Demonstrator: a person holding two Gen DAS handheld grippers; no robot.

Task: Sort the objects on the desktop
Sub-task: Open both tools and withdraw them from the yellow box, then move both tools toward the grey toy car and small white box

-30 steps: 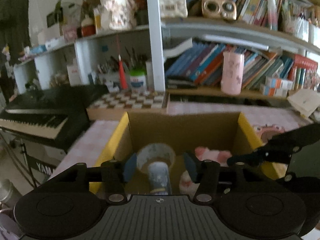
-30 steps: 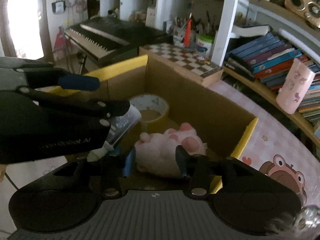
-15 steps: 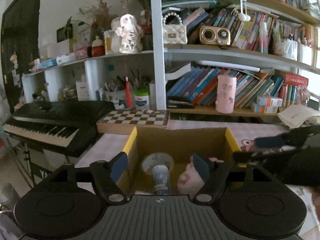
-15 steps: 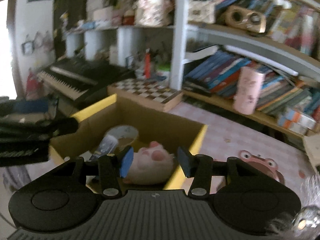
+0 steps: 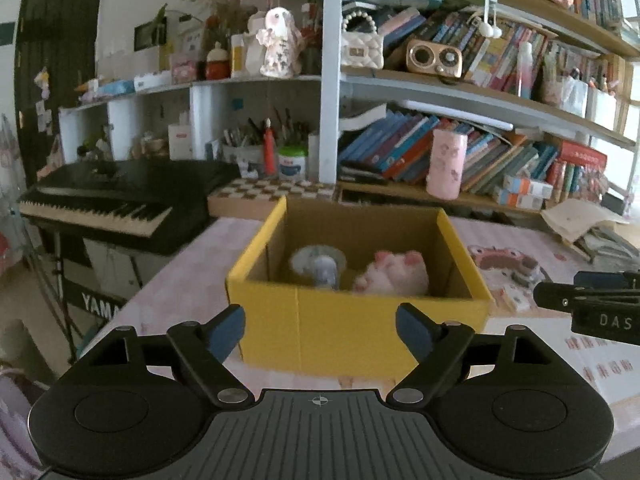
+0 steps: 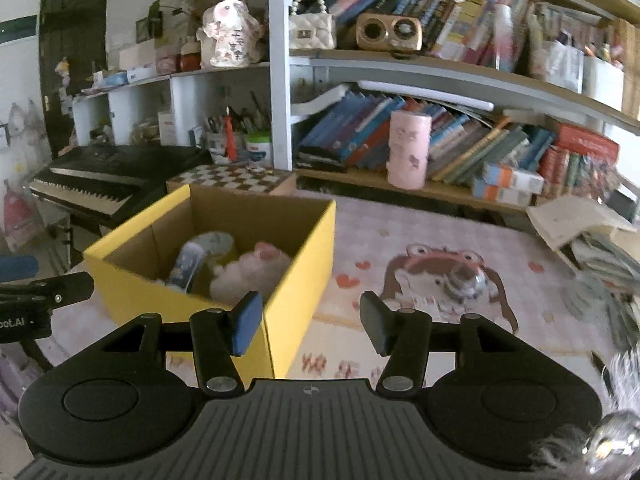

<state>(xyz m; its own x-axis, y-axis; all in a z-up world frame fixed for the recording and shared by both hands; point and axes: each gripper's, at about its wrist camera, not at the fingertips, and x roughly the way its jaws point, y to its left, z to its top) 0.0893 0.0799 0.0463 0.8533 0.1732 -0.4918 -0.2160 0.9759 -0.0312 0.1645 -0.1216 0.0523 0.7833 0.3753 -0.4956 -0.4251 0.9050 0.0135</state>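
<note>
Both my grippers are empty rn. Left gripper (image 5: 320, 330) jaws are opening wide w/ nothing between them, just the front wall of the yellow box (image 5: 360, 332) seen past them. Right gripper (image 6: 310, 326) jaws are opening too, narrower gap, nothing held. What matters for the next pick: the only loose thing I can spot on the desk (image 6: 420, 236) is a small shiny silver object (image 6: 464, 286), sitting on the cartoon print ahead and right of the right jaws, well apart from the box. Too blurred to say what it is or to read a long axis. Right hand is clearly the nearer one; from the left wrist view I can't make it out, so I'd go w/ the right. Box contents: a tape roll (image 5: 318, 258) at the back left, a bluish tube-like item (image 6: 186, 266) leaning against it, long axis running front to back, and a pink plush (image 5: 394, 278) on the right side, touching or just beside the roll.
</note>
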